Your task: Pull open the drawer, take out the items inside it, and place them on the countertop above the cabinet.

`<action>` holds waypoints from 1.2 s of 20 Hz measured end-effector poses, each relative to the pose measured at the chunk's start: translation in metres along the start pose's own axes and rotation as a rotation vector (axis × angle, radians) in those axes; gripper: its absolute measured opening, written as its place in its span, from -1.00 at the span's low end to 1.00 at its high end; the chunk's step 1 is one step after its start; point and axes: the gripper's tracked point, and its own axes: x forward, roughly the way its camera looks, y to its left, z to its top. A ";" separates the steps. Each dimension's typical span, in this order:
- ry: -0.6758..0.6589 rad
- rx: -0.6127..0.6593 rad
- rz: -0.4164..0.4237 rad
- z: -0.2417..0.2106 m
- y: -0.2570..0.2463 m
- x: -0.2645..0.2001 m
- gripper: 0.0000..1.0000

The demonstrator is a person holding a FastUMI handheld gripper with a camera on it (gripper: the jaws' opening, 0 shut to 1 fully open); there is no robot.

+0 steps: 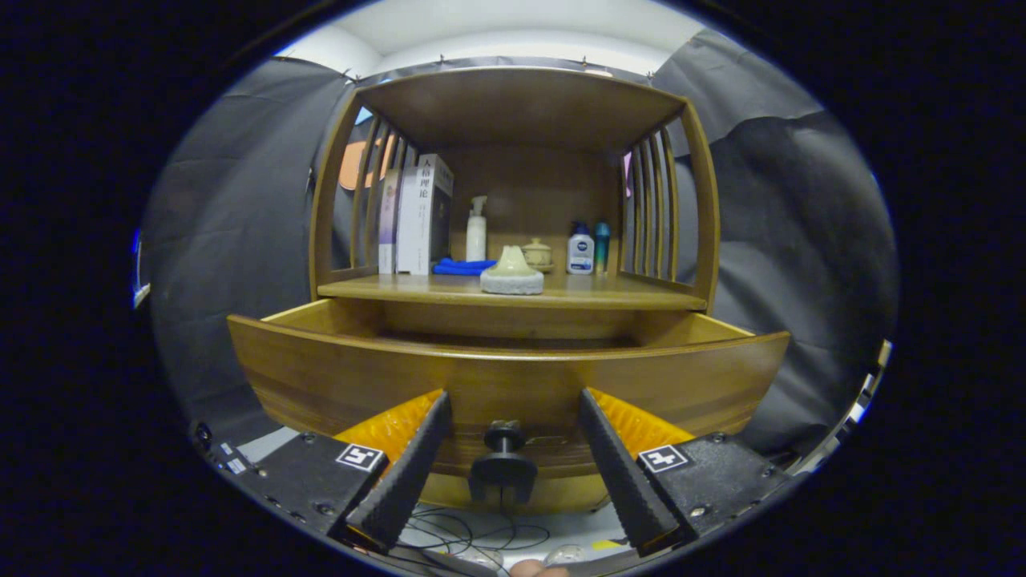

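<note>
The wooden cabinet's drawer stands pulled out toward me, and its front panel hides whatever lies inside. Its black knob sits between my two fingers, which stand well apart on either side without touching it. My gripper is open, its tips right at the drawer front. On the countertop above, near the front edge, rests a pale cone-shaped item on a round grey base.
Further back on the countertop are upright books, a white pump bottle, a blue cloth, a small lidded pot and two bottles. Slatted side rails and a top board enclose that shelf. Cables lie on the floor below.
</note>
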 end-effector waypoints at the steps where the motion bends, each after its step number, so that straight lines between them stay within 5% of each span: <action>1: -0.016 -0.001 -0.004 0.006 0.001 0.004 1.00; 24: -0.008 0.022 -0.020 0.027 0.007 0.129 1.00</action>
